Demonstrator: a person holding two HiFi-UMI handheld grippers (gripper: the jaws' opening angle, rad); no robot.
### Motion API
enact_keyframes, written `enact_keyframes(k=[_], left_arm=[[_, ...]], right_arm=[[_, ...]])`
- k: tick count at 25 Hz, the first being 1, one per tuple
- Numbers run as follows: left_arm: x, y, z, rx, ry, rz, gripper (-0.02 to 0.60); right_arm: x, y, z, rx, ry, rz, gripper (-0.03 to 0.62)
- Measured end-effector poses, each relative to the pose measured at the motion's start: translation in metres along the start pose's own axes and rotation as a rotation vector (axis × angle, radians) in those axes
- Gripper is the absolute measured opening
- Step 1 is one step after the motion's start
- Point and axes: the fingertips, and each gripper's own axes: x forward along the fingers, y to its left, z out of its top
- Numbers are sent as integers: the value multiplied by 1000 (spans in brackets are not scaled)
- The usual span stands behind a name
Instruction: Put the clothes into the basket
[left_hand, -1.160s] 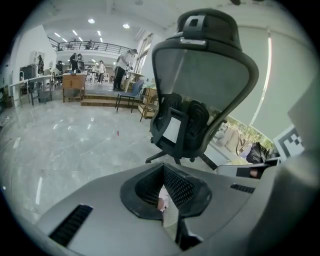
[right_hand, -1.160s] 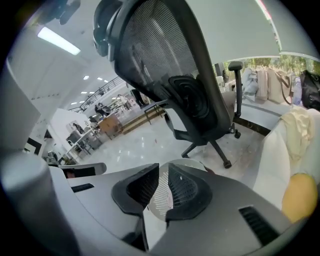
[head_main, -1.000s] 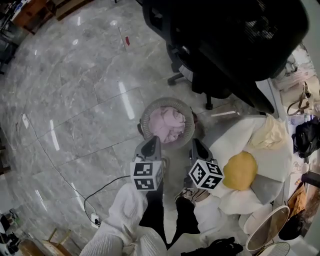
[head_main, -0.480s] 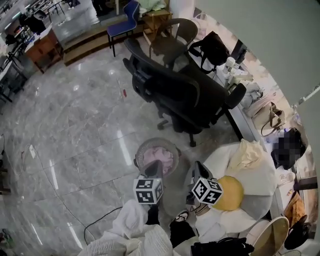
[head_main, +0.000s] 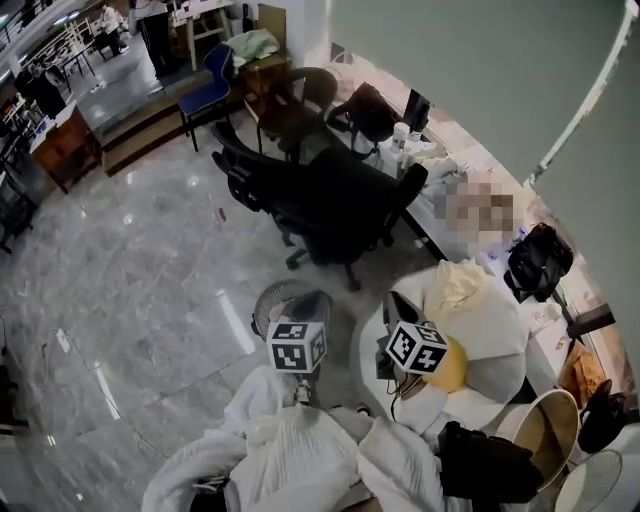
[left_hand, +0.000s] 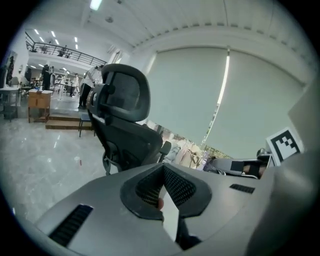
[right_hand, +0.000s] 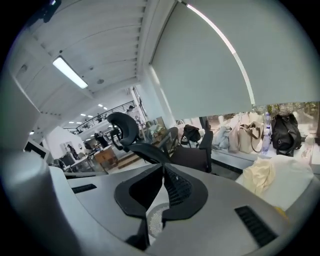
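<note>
Left tongs (left_hand: 163, 167) and right tongs (right_hand: 162, 168) closed, empty — black office chair (head_main: 335, 200) beyond the basket (head_main: 264, 304).

Head view: high up, facing steeply down over marble floor (head_main: 150, 290) and basket (head_main: 266, 300). Both gripper views: low, tight behind own jaws, facing roughly level across the room. All three share black office chair (head_main: 335, 200)
</note>
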Motion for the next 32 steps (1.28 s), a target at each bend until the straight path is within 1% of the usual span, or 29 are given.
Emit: enact_keyframes(k=[3, 5, 11, 17, 21, 32], left_arm=[[12, -20, 17, 35, -19, -34, 3], [19, -30, 21, 47, -20, -48, 3], [34, -55, 18, 84, 3, -86, 3], [41, -73, 16, 129, 21, -117, 3], [42, -71, 17, 111, 22, -114, 3], [45, -65, 20, 107, 23, -122, 3]], right_arm=[[-12, -17, 24, -4, -40, -36, 31], [-18, -26, 29, 9, -56, -56, 31], [-27, -47, 23, 52, -54, -88, 31], [-29, -54, 23, 61, -58, -96, 31], [-29, -53, 21, 63, -52, -100, 31], [-27, -57, 17, 67, -39, -133, 31]])
